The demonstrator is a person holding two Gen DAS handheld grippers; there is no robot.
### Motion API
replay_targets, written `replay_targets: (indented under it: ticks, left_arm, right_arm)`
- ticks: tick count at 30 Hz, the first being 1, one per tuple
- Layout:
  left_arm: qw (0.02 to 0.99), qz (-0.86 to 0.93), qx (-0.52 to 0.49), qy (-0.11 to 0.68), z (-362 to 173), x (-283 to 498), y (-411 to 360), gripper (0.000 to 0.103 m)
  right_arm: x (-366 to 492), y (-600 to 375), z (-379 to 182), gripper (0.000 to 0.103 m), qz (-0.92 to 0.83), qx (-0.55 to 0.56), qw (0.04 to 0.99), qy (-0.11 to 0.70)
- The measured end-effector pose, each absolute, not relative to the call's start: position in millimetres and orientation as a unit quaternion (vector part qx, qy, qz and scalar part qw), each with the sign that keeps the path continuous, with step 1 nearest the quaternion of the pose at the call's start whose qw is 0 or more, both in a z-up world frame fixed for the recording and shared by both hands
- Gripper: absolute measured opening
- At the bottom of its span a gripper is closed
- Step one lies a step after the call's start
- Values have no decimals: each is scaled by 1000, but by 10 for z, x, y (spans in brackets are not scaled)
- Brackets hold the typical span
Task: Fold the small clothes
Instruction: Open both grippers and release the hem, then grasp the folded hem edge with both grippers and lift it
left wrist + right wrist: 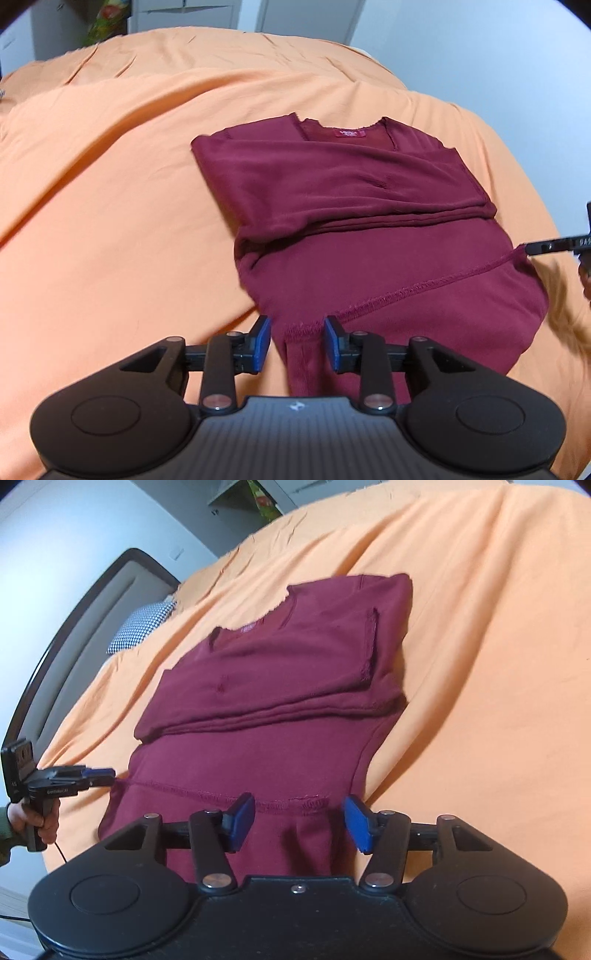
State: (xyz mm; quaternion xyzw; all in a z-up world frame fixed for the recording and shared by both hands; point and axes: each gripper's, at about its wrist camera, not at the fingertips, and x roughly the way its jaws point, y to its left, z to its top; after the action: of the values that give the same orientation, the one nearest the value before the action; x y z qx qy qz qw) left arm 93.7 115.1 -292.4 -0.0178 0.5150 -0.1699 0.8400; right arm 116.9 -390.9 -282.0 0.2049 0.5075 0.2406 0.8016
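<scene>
While the orange bed cover [110,192] spreads wide and soft under everything, it is also the first source of trouble, because it has long wrinkles and can slide or lift together with the cloth if a finger catches it. On it lies the maroon shirt [369,206], with its collar and label at the far end and its sides already folded in over the body, so a thick band crosses the middle; this loose stack may slip open if the near part is pulled unevenly. The hem seam [424,284] runs across the near end, between both tools. The left gripper [297,343] stands with its jaws apart around the near left corner of the hem, and the pads do not press the cloth. The right gripper [299,821] is also apart, over the hem at the right side, holding nothing. I judge that the next step is to take both corners and fold them toward the collar. If one side grips only the top layer, or the two hands rise at different speed, the fold will come out crooked.
</scene>
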Motion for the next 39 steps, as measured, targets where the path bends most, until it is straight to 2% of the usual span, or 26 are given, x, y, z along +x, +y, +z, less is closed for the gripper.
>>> replay_targets:
  ticks: [1,5,16,17,20,22,28,30,32,36,39]
  left_arm:
    - [840,-167,-22,517,-2940,922,1166,38]
    - [836,-165,-23,523,-2989,886,1163,39]
    - [829,-167,-20,533,-3137,916,1045,39]
    - [829,-167,-18,534,-3144,922,1035,39]
    - [829,-169,-13,533,-3148,930,1010,39]
    - [829,-170,-15,533,-3144,938,1003,39]
    - [830,-169,-9,531,-3132,949,984,30]
    - [832,-166,-5,529,-3112,946,978,19]
    - [841,-168,-1,515,-3025,911,975,12]
    - [871,-169,-24,461,-2692,787,1017,10]
    - [883,-148,-42,443,-2640,876,1042,10]
  right_arm:
    - [1160,-3907,-2816,53,242,204,802,507]
    - [1212,-3857,-2814,37,263,194,794,513]
    - [1305,-3664,-2865,35,268,151,790,530]
    - [1298,-3658,-2866,32,269,150,789,531]
    - [1273,-3652,-2869,14,270,144,789,533]
    - [1252,-3648,-2855,14,268,137,791,532]
    - [1218,-3632,-2827,14,268,135,793,530]
    - [1211,-3623,-2825,13,266,134,794,531]
    - [1196,-3627,-2781,7,272,137,797,521]
    - [1116,-3761,-2486,6,295,184,821,453]
    - [1086,-3939,-2345,6,274,236,838,409]
